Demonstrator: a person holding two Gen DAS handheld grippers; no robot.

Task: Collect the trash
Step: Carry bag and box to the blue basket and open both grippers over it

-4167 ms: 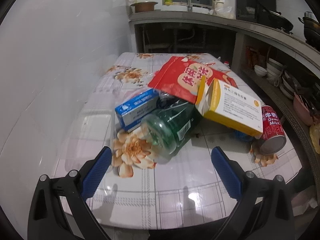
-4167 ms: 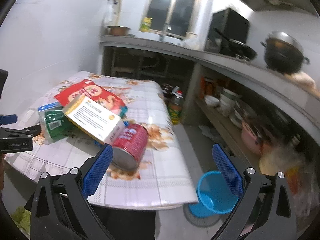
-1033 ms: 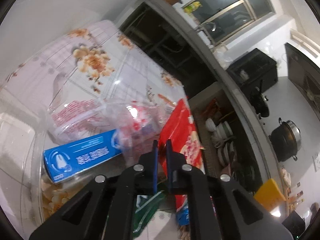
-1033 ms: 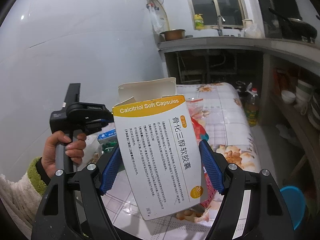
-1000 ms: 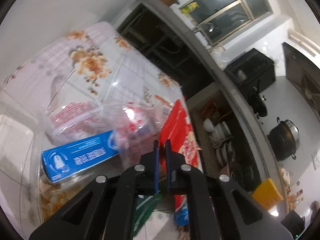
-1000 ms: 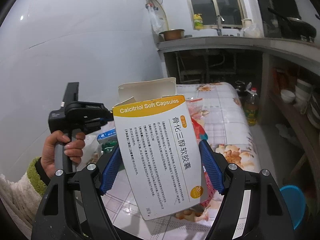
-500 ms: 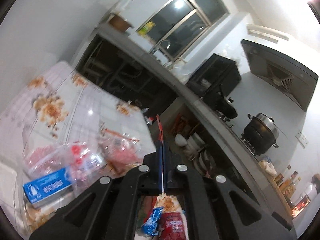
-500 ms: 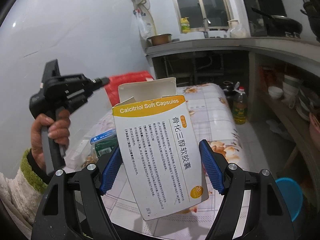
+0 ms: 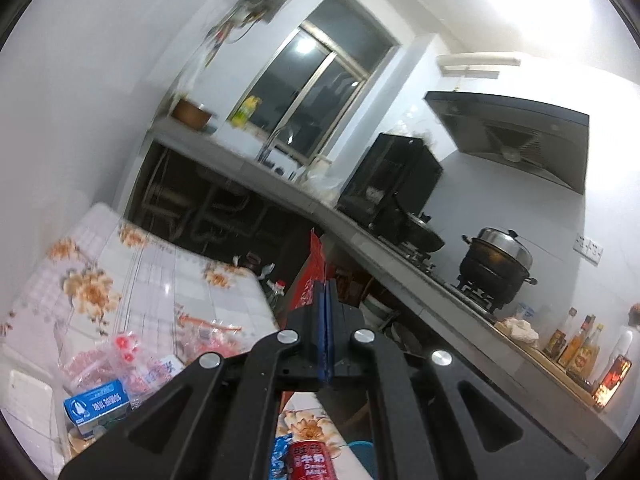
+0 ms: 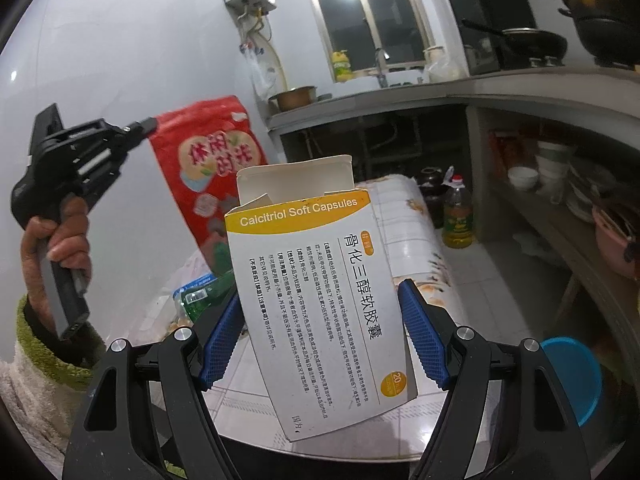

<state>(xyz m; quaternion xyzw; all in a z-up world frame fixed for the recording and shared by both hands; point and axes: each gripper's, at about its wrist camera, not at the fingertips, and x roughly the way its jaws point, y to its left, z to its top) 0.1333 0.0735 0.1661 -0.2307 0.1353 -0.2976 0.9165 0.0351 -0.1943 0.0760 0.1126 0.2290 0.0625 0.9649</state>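
Observation:
My left gripper (image 9: 326, 292) is shut on the top edge of a red snack bag (image 9: 314, 260), seen edge-on here. In the right wrist view that left gripper (image 10: 148, 124), gripped by a hand, holds the red bag (image 10: 208, 160) hanging in the air above the table. Both blue pads of my right gripper (image 10: 320, 304) press the sides of a white and yellow medicine box (image 10: 296, 216), whose top flap is open. The box is upright and off the table.
On the floral table (image 9: 160, 280) lie a blue carton (image 9: 98, 404), clear plastic wrapping (image 9: 132, 360), a green bottle (image 10: 204, 300) and a red milk can (image 9: 312, 460). A blue bin (image 10: 572, 380) stands on the floor at the right, an oil bottle (image 10: 458, 216) beyond the table.
The left gripper has risen and levelled out, lifting the red bag clear of the table. The right gripper, still holding the box, has shifted a little sideways.

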